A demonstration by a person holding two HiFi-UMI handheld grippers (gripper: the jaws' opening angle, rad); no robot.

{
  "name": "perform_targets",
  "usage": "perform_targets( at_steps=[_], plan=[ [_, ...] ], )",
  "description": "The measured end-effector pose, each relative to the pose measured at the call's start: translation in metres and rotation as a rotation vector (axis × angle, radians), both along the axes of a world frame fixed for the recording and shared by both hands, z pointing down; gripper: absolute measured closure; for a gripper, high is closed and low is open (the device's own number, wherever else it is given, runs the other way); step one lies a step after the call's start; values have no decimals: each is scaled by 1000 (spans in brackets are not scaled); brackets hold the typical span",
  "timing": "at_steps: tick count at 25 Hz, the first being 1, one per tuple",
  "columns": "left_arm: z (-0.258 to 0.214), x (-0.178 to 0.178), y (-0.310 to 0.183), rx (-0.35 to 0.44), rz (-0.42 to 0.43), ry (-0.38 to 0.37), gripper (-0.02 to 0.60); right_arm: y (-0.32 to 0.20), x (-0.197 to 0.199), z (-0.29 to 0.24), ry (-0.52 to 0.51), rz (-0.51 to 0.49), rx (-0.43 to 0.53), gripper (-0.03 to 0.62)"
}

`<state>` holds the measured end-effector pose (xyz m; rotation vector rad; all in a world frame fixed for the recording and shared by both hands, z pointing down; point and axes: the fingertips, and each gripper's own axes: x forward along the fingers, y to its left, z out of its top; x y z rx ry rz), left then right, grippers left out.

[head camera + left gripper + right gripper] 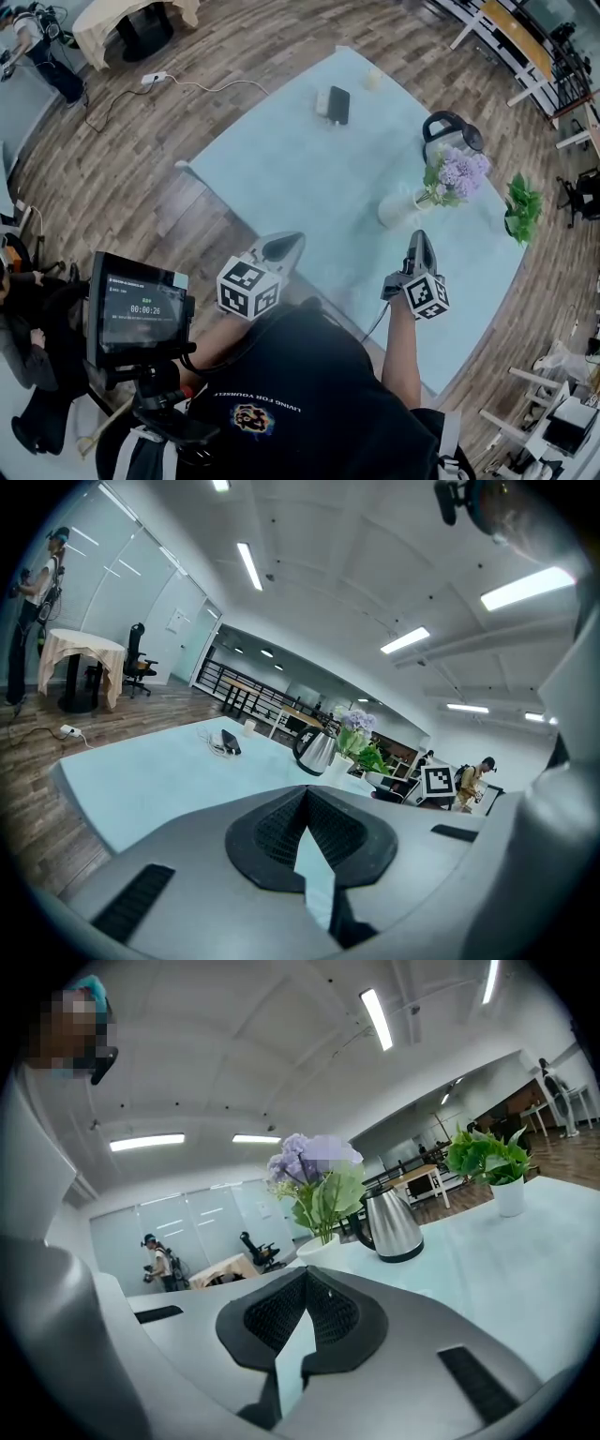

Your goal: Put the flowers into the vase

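pale blue counter [309,178] already carries the purple flowers [459,173] standing in the white vase [398,208], so the task looks done, and with the left gripper [281,248] and right gripper [420,246] hanging well short, fingers clenched on nothing, no further move seems needed.

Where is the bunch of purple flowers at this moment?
In the head view, the bunch of purple flowers stands in the white vase on the right side of the light blue table, near the steel kettle and the green potted plant.
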<state>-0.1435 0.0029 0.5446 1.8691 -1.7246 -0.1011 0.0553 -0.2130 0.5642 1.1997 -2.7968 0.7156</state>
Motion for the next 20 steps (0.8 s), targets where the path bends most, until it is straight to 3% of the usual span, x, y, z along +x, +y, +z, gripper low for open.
perform_targets(
  at_steps=[20],
  plan=[
    [-9, 16, -1, 12, 75, 1, 575, 33, 21, -20, -228, 67, -132, 577]
  ],
)
